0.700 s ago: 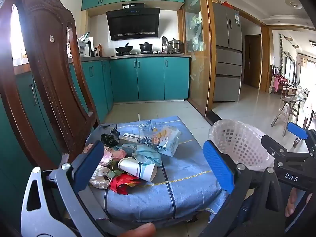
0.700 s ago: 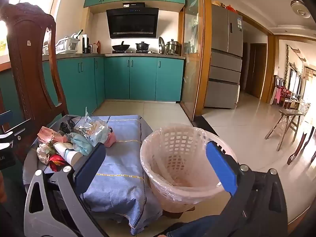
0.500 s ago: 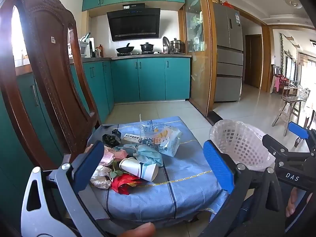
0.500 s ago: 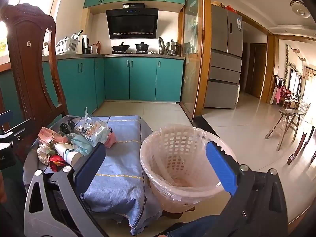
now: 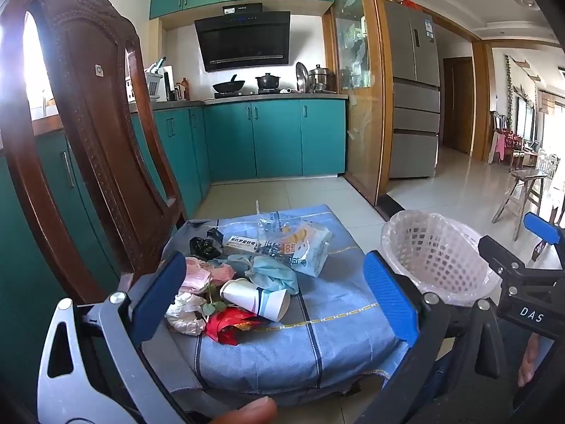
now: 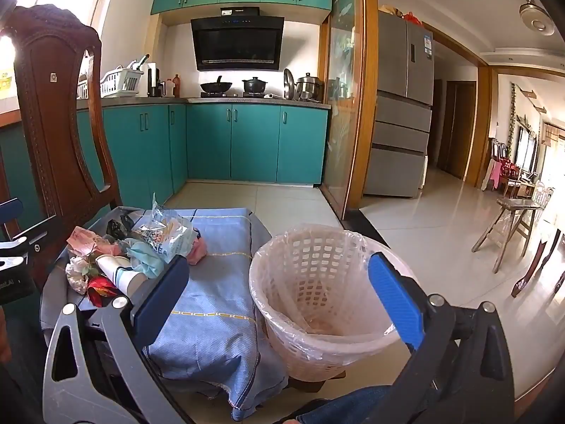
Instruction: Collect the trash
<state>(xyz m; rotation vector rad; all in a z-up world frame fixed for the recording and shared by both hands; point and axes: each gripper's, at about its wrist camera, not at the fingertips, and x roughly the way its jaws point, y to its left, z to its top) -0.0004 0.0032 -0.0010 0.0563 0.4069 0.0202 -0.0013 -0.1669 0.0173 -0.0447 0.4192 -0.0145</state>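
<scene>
Your left gripper (image 5: 275, 293) and right gripper (image 6: 282, 289) both gape wide, grasping nothing. All the trash (image 5: 247, 279) lies heaped on the blue cloth (image 5: 317, 332) left of the lined basket (image 6: 317, 304), well apart from it. The basket looks almost bare, so nothing seems collected yet.

The right claw (image 5: 540, 247) body reads "DAS".

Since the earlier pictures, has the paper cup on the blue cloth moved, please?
No. The paper cup lies in the same place beside the red wrapper on the blue cloth.
</scene>
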